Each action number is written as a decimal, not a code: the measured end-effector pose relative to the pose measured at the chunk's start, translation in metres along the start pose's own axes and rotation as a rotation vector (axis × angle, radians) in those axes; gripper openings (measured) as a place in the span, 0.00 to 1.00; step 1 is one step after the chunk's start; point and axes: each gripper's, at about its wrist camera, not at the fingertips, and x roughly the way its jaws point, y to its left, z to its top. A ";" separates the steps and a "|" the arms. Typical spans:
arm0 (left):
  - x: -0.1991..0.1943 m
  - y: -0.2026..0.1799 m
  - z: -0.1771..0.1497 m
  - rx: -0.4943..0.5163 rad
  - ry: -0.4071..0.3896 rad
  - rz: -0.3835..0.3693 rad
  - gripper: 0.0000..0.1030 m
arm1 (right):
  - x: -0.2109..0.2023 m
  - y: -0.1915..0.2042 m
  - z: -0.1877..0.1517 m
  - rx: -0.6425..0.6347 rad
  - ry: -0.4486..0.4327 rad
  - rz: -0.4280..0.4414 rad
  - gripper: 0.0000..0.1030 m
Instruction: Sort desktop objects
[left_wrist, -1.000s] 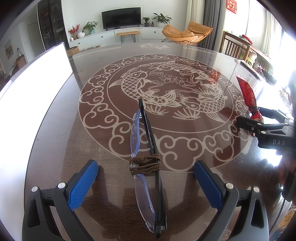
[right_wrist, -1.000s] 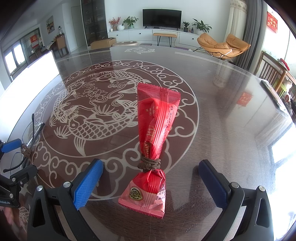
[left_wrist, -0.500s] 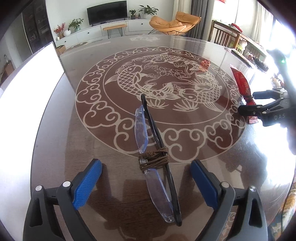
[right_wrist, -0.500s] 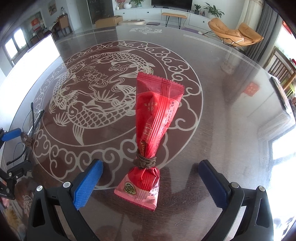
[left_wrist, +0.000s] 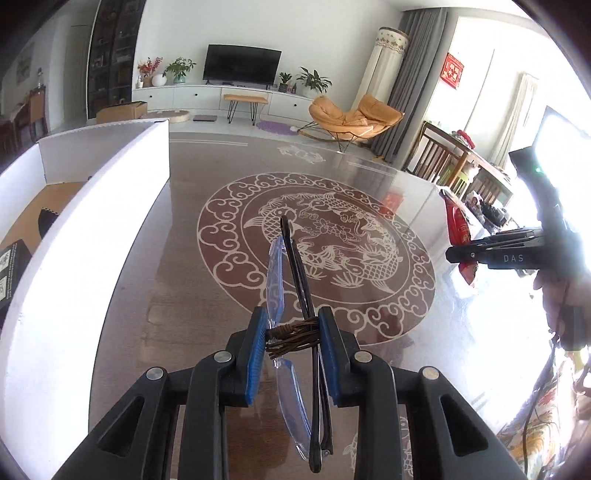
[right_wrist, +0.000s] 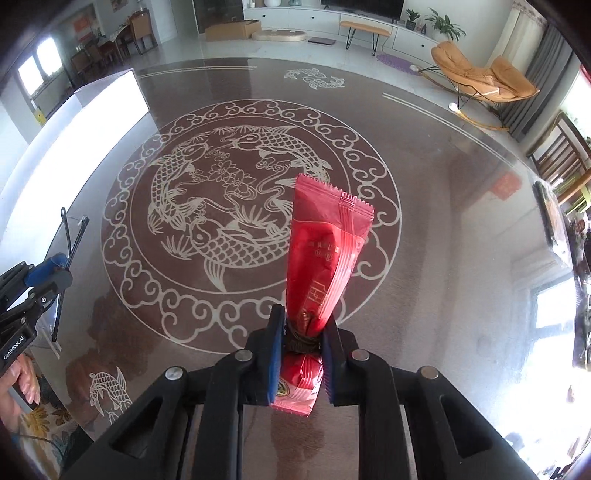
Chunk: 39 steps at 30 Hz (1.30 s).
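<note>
Both closed: left hand-held gripper (left_wrist: 293, 338) clamps glasses (left_wrist: 295, 295); right hand-held gripper (right_wrist: 303, 345), "DAS", clamps red packet (right_wrist: 325, 254).

**Camera setup: 2 wrist fisheyes**

Left wrist cam looks forward along its fingers, close over the table (left_wrist: 155, 280), facing the TV wall. Right wrist cam same, higher, pitched down. Shared: fish medallion (left_wrist: 317, 254) (right_wrist: 251, 214), white box (left_wrist: 92, 236) (right_wrist: 85, 122), each other's gripper.

A black flat television (left_wrist: 242, 68) is seen above a long white cabinet (left_wrist: 221, 96); an orange lounge chair (left_wrist: 352, 116) is placed nearby.
</note>
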 end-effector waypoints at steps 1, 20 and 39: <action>-0.018 0.007 0.005 -0.022 -0.033 -0.009 0.27 | -0.010 0.008 0.007 -0.008 -0.014 0.016 0.19; -0.125 0.247 -0.011 -0.307 0.057 0.430 0.31 | -0.040 0.430 0.116 -0.413 -0.107 0.459 0.19; -0.160 0.201 0.000 -0.360 -0.097 0.732 0.98 | -0.056 0.373 0.111 -0.394 -0.235 0.171 1.00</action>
